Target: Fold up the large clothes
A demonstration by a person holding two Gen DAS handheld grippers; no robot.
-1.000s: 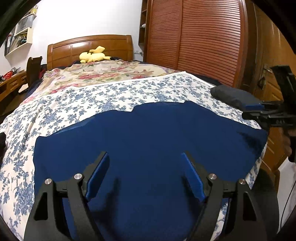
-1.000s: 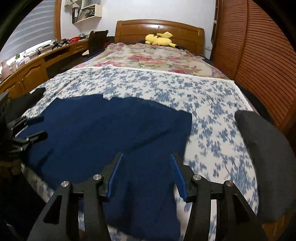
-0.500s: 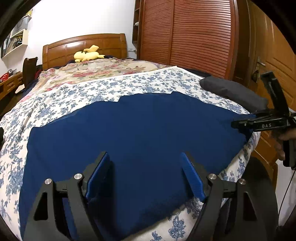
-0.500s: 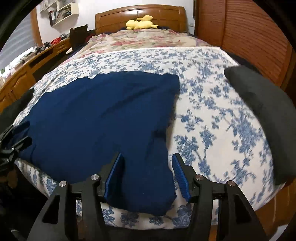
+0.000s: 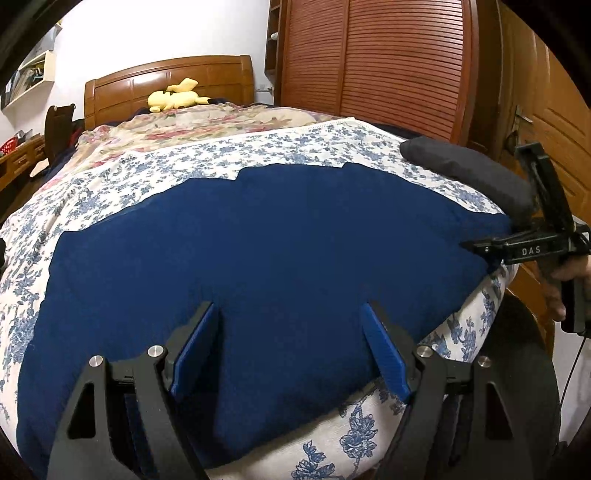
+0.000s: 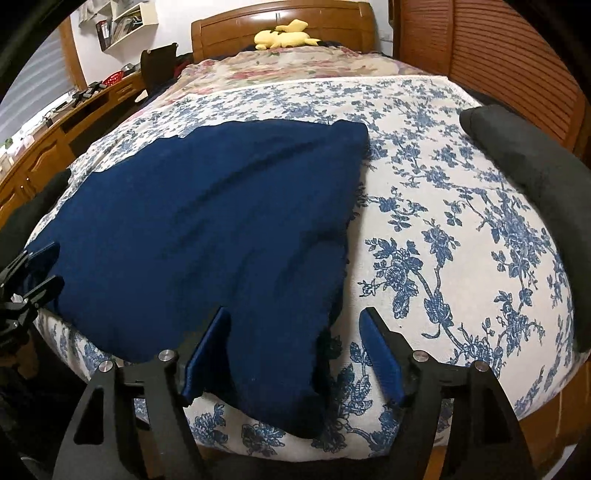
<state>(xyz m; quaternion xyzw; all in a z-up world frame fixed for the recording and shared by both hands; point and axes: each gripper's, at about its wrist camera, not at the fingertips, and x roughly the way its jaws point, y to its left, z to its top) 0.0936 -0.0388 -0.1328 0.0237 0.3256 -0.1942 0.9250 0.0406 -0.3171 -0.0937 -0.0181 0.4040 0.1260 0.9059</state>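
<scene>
My left gripper (image 5: 291,347) sits low in the centre of its own view with the blue pads spread wide, nothing between them but the navy garment (image 5: 258,266) lying flat beneath. That garment covers most of the middle of the frame, spread across the near end of the bed's blue-flowered sheet (image 5: 280,147), and its near edge hangs over the mattress edge at the bottom. At the right edge of the same view I can see my right gripper (image 5: 476,246) from the side, its tips at the garment's far right corner; from this side view alone its jaws cannot be read. In the right wrist view, that gripper (image 6: 295,350) fills the bottom centre, pads wide apart and straddling the garment's lower right corner (image 6: 288,387), which droops over the bed edge; the pads do not pinch the cloth. There the navy garment (image 6: 207,229) fills the left and centre of the frame, with bare sheet (image 6: 443,221) to its right. A dark grey cushion (image 6: 532,173) lies along the right side, well apart from the garment. A yellow plush toy (image 6: 284,35) rests against the wooden headboard (image 6: 229,22) at the top centre, and my left gripper (image 6: 33,273) shows at the left edge beside the garment's corner.
</scene>
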